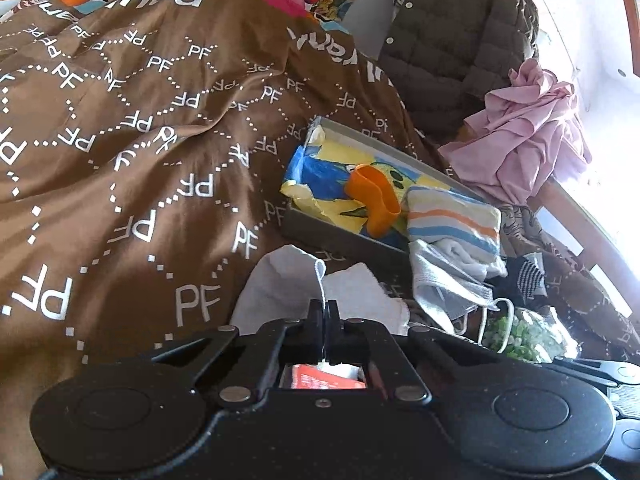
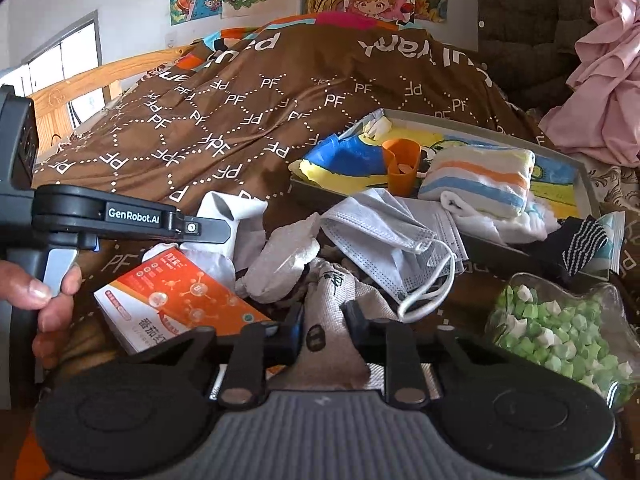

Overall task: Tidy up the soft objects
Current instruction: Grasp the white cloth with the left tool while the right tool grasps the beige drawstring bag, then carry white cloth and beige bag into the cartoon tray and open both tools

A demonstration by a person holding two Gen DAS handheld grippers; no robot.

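In the left wrist view my left gripper [image 1: 325,312] is shut on the edge of a white sock [image 1: 280,280] lying on the brown quilt. The right wrist view shows that gripper [image 2: 216,232] from the side, pinching the same white sock [image 2: 228,208]. A second white sock [image 2: 284,264] lies beside it. My right gripper [image 2: 326,318] is shut on a beige printed sock [image 2: 328,292] that runs between its fingers. Behind, a grey tray [image 2: 480,128] holds a folded striped towel [image 2: 480,180] and an orange cup [image 2: 400,164] on a yellow-blue cloth.
Grey face masks [image 2: 384,232] spill off the tray's near edge. An orange box [image 2: 172,300] lies left, and a glass bowl of green paper stars [image 2: 560,328] right. A black striped sock [image 2: 584,240] and pink garment [image 2: 600,80] sit far right. A hand [image 2: 44,296] holds the left gripper's handle.
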